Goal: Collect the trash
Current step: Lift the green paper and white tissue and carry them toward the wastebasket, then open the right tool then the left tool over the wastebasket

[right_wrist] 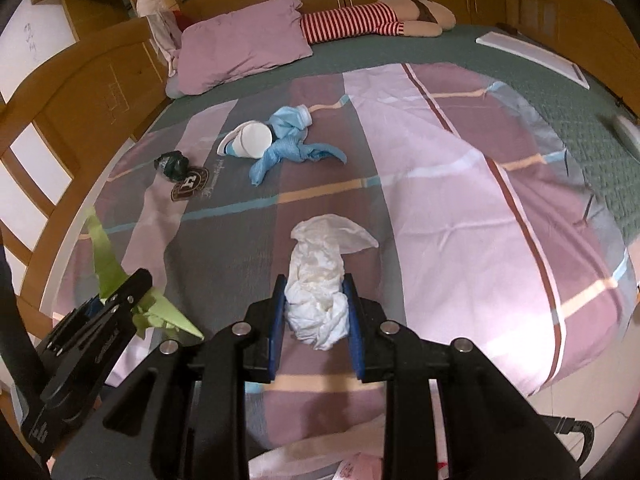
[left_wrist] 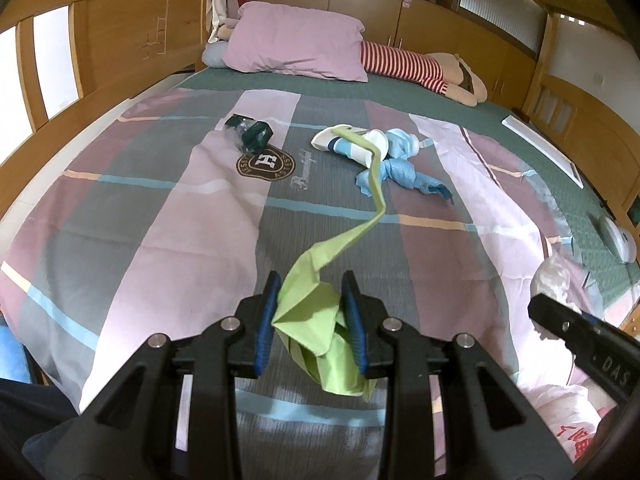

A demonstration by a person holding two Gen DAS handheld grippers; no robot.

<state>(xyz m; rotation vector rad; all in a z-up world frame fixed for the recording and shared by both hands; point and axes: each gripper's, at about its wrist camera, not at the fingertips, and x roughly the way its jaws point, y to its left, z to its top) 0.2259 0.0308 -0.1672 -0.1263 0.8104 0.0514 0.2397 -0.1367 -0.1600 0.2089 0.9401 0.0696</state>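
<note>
My left gripper (left_wrist: pixel 311 284) is shut on a crumpled green paper (left_wrist: pixel 316 320) whose long tail rises above the bed; it also shows in the right wrist view (right_wrist: pixel 156 312). My right gripper (right_wrist: pixel 315 284) is shut on a crumpled white tissue (right_wrist: pixel 320 284), seen at the right edge of the left wrist view (left_wrist: pixel 554 280). On the quilt (left_wrist: pixel 200 220) farther off lie a white paper cup (right_wrist: pixel 254 140), a blue twisted cloth (right_wrist: pixel 288 148) and a dark green crumpled wrapper (right_wrist: pixel 173 164). The wrapper (left_wrist: pixel 250 133) and cup (left_wrist: pixel 376 146) also show in the left wrist view.
A pink pillow (right_wrist: pixel 240 48) and a striped doll (right_wrist: pixel 360 20) lie at the head of the bed. A wooden headboard (left_wrist: pixel 100 40) stands at left. A white flat board (right_wrist: pixel 532 56) lies at far right. A pink-white plastic bag (left_wrist: pixel 568 412) sits near the bed's near edge.
</note>
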